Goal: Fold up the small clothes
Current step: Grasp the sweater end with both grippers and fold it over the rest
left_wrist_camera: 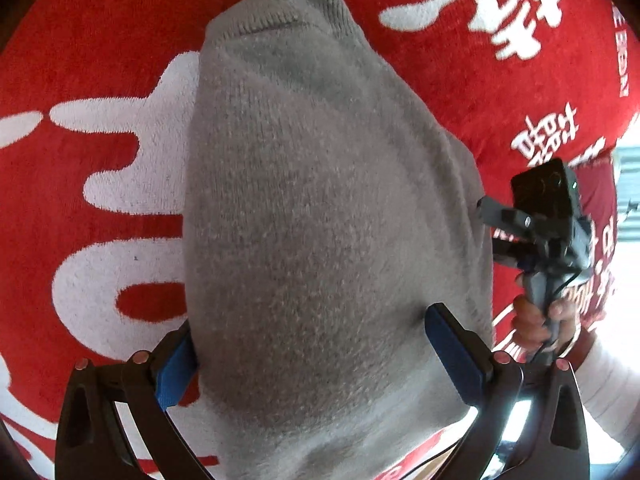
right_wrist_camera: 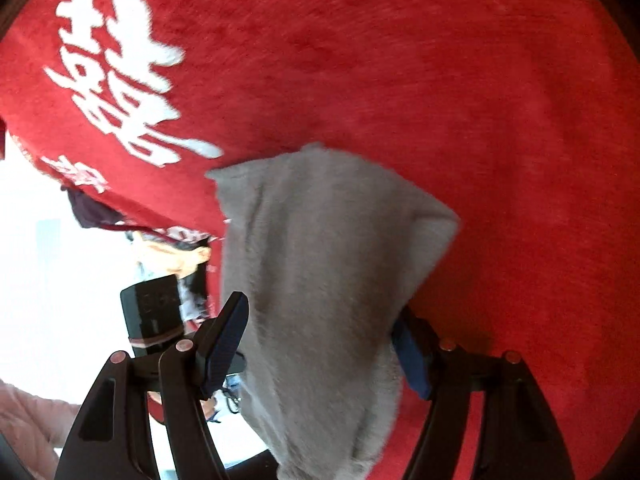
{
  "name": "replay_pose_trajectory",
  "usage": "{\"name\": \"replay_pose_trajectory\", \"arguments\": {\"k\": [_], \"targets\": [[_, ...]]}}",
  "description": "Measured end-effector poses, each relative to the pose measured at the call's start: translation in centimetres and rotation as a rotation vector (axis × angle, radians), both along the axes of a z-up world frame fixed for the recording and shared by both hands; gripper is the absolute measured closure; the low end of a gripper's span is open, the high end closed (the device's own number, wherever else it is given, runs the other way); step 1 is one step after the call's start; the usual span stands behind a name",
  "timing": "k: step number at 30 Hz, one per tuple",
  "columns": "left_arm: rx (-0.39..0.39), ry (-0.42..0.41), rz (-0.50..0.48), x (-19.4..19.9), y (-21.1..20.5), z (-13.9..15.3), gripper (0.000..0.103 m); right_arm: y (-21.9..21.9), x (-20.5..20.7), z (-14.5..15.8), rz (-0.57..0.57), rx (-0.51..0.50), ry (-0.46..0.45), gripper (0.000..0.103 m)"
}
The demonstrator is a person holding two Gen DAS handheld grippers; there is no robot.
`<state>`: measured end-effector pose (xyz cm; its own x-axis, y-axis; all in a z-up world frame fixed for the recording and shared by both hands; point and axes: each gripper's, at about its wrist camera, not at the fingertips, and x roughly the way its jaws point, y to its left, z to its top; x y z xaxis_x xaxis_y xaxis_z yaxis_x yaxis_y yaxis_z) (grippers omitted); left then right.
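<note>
One grey knitted garment [left_wrist_camera: 320, 220] lies on one red cloth [left_wrist_camera: 100, 40] with white characters, roughly at the cloth's middle. Two grippers are in view: the left gripper [left_wrist_camera: 316, 356] at the garment's near end and the right gripper [left_wrist_camera: 490, 228] just beside the garment's right edge. Each gripper has two fingers with blue pads [left_wrist_camera: 452, 352], four pads in all. One hand [left_wrist_camera: 538, 320] shows, gripping the right gripper's handle beside the garment.

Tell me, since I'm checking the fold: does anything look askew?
Yes. The grey knit garment lies slanted on the red cloth, one corner jutting out and its near end trailing over the cloth's edge.
</note>
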<state>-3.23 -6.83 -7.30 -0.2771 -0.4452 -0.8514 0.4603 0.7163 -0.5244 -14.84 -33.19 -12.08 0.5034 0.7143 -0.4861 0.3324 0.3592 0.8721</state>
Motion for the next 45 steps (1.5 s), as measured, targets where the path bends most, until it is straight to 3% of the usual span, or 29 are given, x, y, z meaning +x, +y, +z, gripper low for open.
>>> {"name": "replay_pose_trajectory", "arguments": {"k": [8, 9, 11, 13, 16, 20, 26, 32, 39, 45], "targets": [[0.018, -0.067, -0.058, -0.7, 0.3, -0.1, 0.001, 0.6, 0.6, -0.9, -0.009, 0.026, 0.025, 0.031], [0.025, -0.072, -0.044, -0.7, 0.4, 0.0, 0.004, 0.4, 0.5, -0.9, -0.013, 0.019, 0.042, 0.034], [0.032, -0.091, -0.023, -0.7, 0.4, 0.2, 0.013, 0.3, 0.6, -0.7, -0.015, -0.029, 0.095, 0.054], [0.015, -0.103, -0.017, -0.6, 1.0, 0.7, 0.03, 0.3, 0.3, -0.4, -0.03, -0.034, 0.108, 0.062], [-0.019, -0.102, -0.025, -0.3, 1.8, 1.5, 0.047, 0.8, 0.3, 0.4, -0.057, -0.037, 0.099, 0.065], [-0.066, -0.089, -0.03, 0.0, 3.0, 2.6, 0.053, 1.4, -0.1, 1.8, -0.109, 0.011, 0.08, 0.065], [-0.156, -0.063, -0.013, 0.1, 5.9, 5.1, 0.053, 2.8, -0.4, 5.0, -0.116, 0.024, 0.058, 0.065], [-0.198, -0.077, -0.019, -0.3, 9.5, 8.5, 0.053, 6.2, 0.0, 8.2, -0.113, 0.049, 0.033, 0.065], [-0.185, -0.078, -0.026, -0.1, 14.8, 11.0, 0.053, 12.1, -0.1, 10.0, -0.095, 0.093, 0.054, 0.065], [-0.126, -0.075, -0.012, -0.3, 19.4, 10.6, 0.053, 18.7, 0.6, 9.1, -0.066, 0.118, 0.09, 0.065]]}}
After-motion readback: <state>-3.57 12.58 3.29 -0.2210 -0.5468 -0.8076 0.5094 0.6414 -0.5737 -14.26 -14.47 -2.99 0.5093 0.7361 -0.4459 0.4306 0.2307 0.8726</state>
